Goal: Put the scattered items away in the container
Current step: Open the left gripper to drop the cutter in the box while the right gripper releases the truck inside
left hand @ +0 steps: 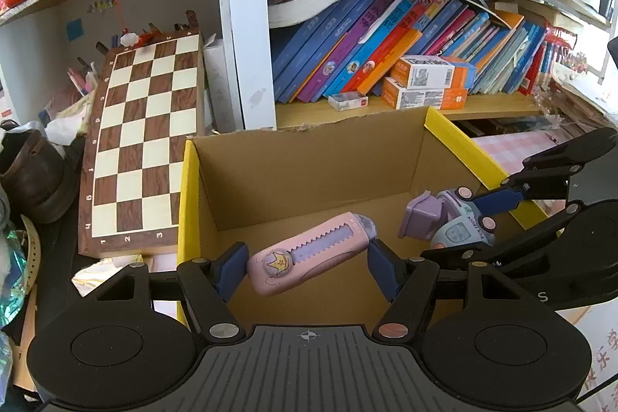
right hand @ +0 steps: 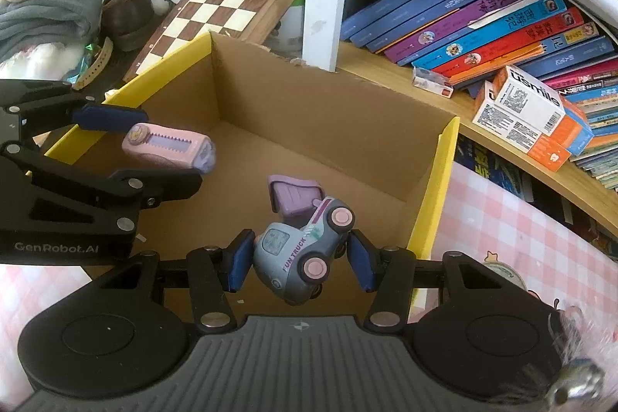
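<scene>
The left gripper (left hand: pixel 307 267) is clamping a pink cutter (left hand: pixel 309 253) half-open above the box (left hand: pixel 309 176). The right gripper (right hand: pixel 300 259) is likewise gripping a toy truck (right hand: pixel 305 238) over the box interior.

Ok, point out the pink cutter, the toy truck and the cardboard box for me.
pink cutter (left hand: pixel 309 251), left wrist view, on its toothed slider strip.
toy truck (right hand: pixel 299 251), right wrist view, on its grey side near the lettering.
cardboard box (right hand: pixel 309 103), right wrist view, on its bare inner back wall.
</scene>
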Available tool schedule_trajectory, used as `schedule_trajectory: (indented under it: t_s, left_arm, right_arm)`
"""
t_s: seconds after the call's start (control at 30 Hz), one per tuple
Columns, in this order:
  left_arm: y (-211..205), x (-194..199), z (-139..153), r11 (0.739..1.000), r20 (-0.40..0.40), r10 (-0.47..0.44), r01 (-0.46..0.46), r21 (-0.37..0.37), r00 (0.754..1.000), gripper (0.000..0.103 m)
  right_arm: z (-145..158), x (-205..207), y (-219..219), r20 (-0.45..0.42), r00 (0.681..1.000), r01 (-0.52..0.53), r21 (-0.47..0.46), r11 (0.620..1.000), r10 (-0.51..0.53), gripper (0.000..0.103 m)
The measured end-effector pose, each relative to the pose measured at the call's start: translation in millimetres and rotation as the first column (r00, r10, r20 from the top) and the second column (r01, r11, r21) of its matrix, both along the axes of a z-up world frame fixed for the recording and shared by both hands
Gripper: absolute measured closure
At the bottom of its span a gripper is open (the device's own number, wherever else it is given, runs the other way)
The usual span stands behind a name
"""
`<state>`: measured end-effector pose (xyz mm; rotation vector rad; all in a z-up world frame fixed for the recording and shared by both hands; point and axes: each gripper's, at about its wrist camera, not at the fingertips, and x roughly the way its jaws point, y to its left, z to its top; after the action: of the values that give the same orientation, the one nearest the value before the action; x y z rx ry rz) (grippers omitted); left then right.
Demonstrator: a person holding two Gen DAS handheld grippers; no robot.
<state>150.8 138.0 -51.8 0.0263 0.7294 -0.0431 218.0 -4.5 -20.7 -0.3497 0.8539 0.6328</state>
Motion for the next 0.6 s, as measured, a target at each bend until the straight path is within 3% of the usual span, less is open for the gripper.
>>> schedule_trajectory:
  t_s: [0.37, 0.6]
  left_arm:
    - [2.8, 1.5, -2.2, 1.000, -0.010, 0.019, -0.019, 0.006, 1.000, 0.034]
    - [5.0, -0.8, 4.5, 0.999, 0.016, 0.021, -0.021, -0.028, 1.000, 0.032]
  right_arm:
    - [-2.4, 2.1, 5.3, -0.004, 1.000, -0.024, -0.010, 1.000, 0.024, 0.053]
    - [-4.3, 2.1, 8.5, -0.003, 0.999, -0.037, -0.020, 0.999, 0.037, 0.053]
